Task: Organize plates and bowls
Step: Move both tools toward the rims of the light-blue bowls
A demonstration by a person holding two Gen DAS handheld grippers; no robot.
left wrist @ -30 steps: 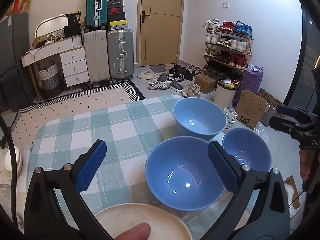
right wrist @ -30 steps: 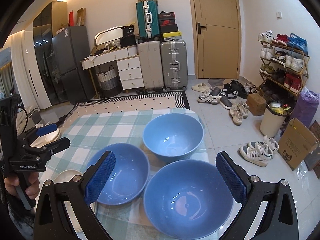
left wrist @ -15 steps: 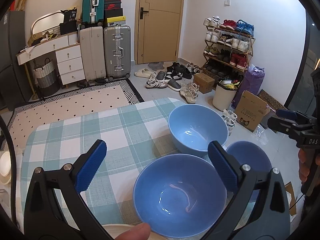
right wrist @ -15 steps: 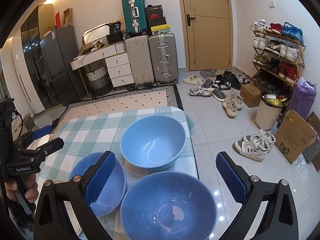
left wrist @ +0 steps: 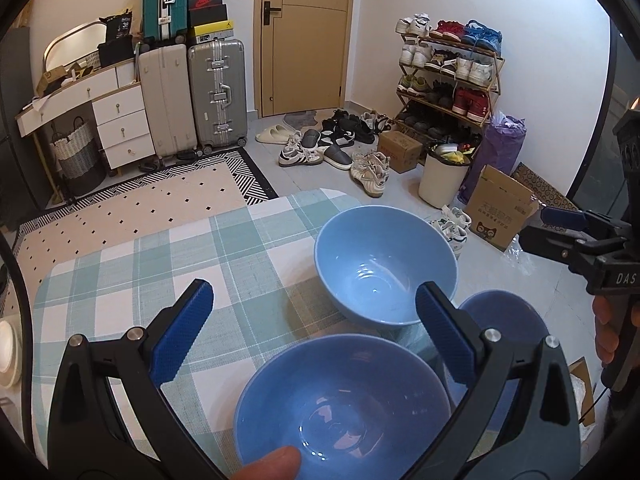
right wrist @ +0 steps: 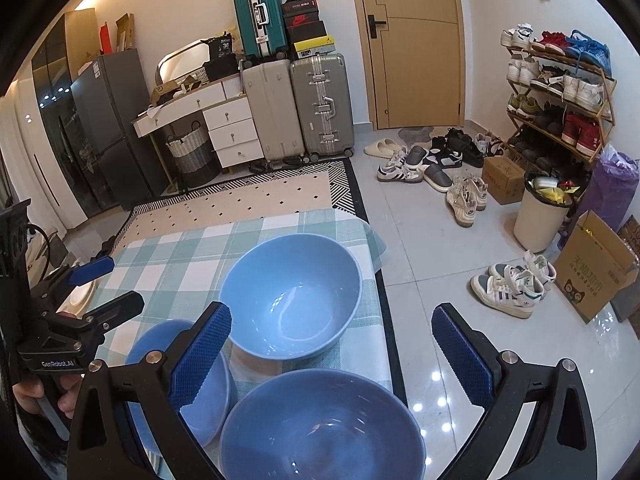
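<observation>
Three blue bowls sit clustered on the checked desk (left wrist: 132,264), all toward the lower right of the left wrist frame. The left gripper (left wrist: 312,328) hangs over the nearest one with its jaws spread wide and nothing between them, and the near bowl (left wrist: 344,404) fills the bottom centre, right under that gap; a fingertip (left wrist: 268,466) pokes in at the bottom edge just beside its rim. Up and right of it stands the far bowl (left wrist: 386,266), close to the desk's far corner. The third bowl (left wrist: 500,316) is tucked at the lower right, partly hidden behind the left gripper's right finger. Over in the right wrist frame, the right gripper (right wrist: 332,342) is also wide open, empty, jaws well apart above the lowest bowl in that frame, which sits at the desk's edge with the tiled floor (right wrist: 432,240) shining to its right. At the left edge of this frame a hand (right wrist: 28,394) grips the other tool's handle, and a pale plate (right wrist: 82,294) peeks out just behind it. Suitcases (right wrist: 296,108) and a shoe rack (right wrist: 560,92) line the far wall.
</observation>
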